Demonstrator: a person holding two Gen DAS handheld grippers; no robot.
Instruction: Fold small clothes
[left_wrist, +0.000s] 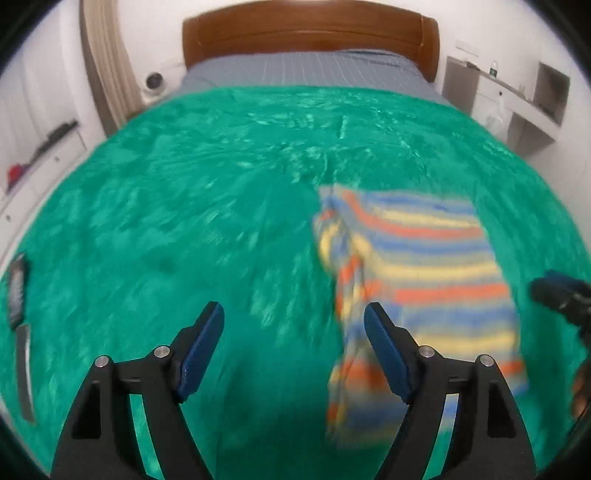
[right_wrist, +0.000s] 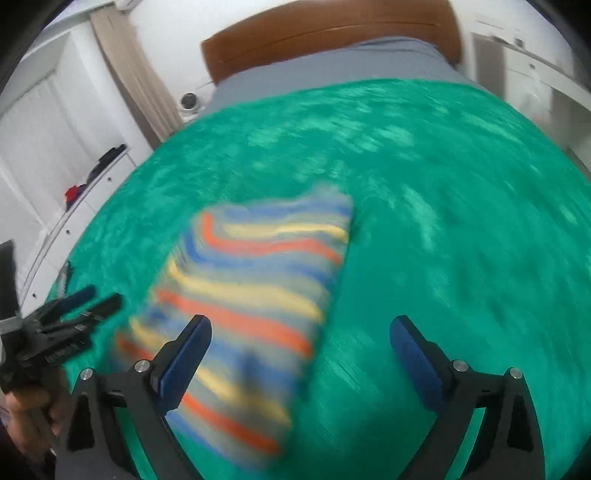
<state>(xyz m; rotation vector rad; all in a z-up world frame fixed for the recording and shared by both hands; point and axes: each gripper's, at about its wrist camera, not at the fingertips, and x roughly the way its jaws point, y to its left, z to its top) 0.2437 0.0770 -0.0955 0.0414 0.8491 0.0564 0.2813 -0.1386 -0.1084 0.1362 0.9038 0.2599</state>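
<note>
A small striped garment, in blue, orange and yellow bands, lies on the green fuzzy blanket. It is folded lengthwise, with a layer doubled along its left edge. My left gripper is open and empty, above the blanket just left of the garment's near end. My right gripper is open and empty, above the garment's near right edge. In the right wrist view the left gripper shows at the far left. In the left wrist view the right gripper shows at the right edge. Both views are blurred.
The blanket covers a bed with a grey sheet and wooden headboard. Flat dark items lie at the blanket's left edge. White drawers stand left, a white desk right.
</note>
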